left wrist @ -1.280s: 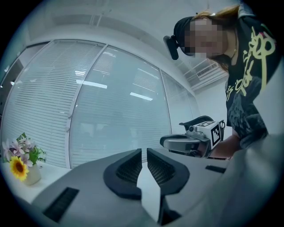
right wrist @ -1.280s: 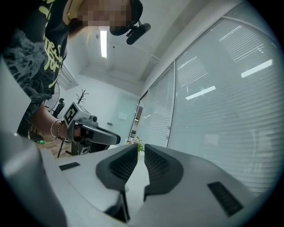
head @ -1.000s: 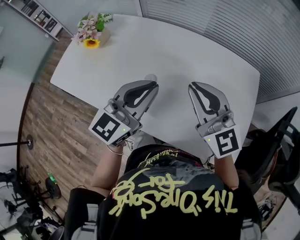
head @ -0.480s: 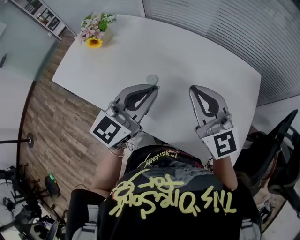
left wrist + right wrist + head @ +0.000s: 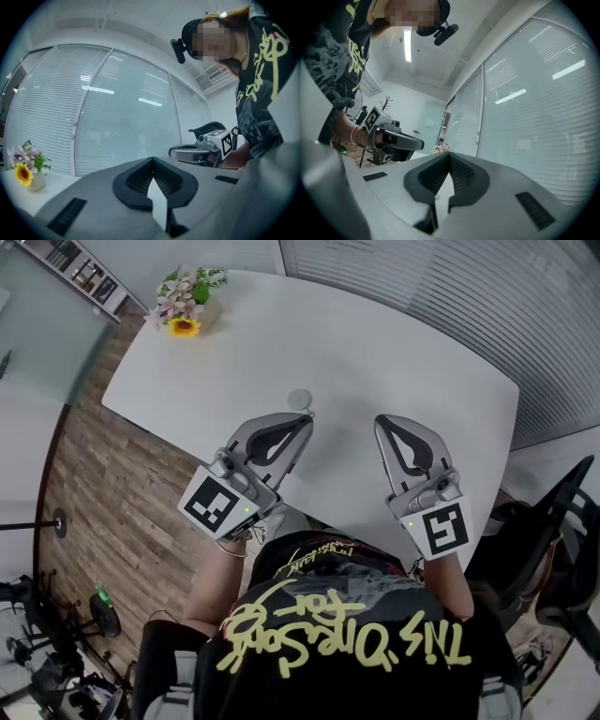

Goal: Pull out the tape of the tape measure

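A small round pale tape measure [image 5: 299, 398] lies on the white table [image 5: 375, 343], just beyond the tip of my left gripper [image 5: 306, 418]. That gripper is shut with nothing between its jaws, and its own view shows the closed jaws [image 5: 152, 160] against window blinds. My right gripper [image 5: 381, 421] hovers over the table's near edge to the right, also shut and empty [image 5: 449, 157]. The tape measure shows in neither gripper view.
A small pot of flowers [image 5: 184, 298] stands at the table's far left corner, and it also appears in the left gripper view [image 5: 26, 169]. A dark office chair [image 5: 553, 540] is at the right. Wooden floor [image 5: 103, 493] lies left of the table.
The left gripper's tip has drawn back a little, so the round tape measure now shows whole beyond it. The right gripper has shifted slightly left.
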{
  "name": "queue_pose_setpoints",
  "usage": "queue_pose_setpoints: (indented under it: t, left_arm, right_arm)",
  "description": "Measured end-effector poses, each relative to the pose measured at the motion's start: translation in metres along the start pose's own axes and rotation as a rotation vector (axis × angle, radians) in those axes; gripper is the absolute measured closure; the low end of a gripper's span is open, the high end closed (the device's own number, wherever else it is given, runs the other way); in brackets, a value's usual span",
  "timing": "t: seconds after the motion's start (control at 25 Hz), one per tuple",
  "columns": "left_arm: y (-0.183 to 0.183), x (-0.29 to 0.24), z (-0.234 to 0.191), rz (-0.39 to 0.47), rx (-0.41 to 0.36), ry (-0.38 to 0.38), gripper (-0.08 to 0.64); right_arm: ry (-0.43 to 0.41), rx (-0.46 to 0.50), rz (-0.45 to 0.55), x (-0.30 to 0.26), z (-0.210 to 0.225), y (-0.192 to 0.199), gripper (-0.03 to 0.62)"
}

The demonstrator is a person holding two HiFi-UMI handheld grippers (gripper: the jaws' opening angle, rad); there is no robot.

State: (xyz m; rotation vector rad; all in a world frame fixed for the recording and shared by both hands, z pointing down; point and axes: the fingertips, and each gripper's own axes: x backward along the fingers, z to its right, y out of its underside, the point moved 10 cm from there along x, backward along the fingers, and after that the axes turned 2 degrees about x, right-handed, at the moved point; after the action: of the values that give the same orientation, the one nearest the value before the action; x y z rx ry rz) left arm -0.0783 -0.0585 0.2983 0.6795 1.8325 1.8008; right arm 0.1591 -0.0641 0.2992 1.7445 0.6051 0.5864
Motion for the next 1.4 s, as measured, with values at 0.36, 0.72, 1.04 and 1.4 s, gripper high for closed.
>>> queue_pose_setpoints:
  t: [0.36, 0.72, 1.04, 1.4]
  left_arm:
    - [-0.001, 0.001, 0.003, 0.0, 0.0, -0.012, 0.566]
    - [0.003, 0.001, 0.009, -0.024, 0.006, -0.009, 0.565]
    - [0.004, -0.002, 0.007, -0.068, -0.042, -0.007, 0.566]
    - [0.002, -0.005, 0.005, -0.06, -0.035, 0.001, 0.566]
  right_arm:
    - [-0.016, -0.004, 0.003, 0.001, -0.001, 0.002, 0.589]
    - [-0.015, -0.019, 0.005, 0.007, -0.002, 0.001, 0.589]
    - [-0.027, -0.021, 0.006, -0.002, -0.001, 0.0, 0.589]
    - [-0.038, -0.023, -0.024, -0.003, 0.0, 0.003, 0.589]
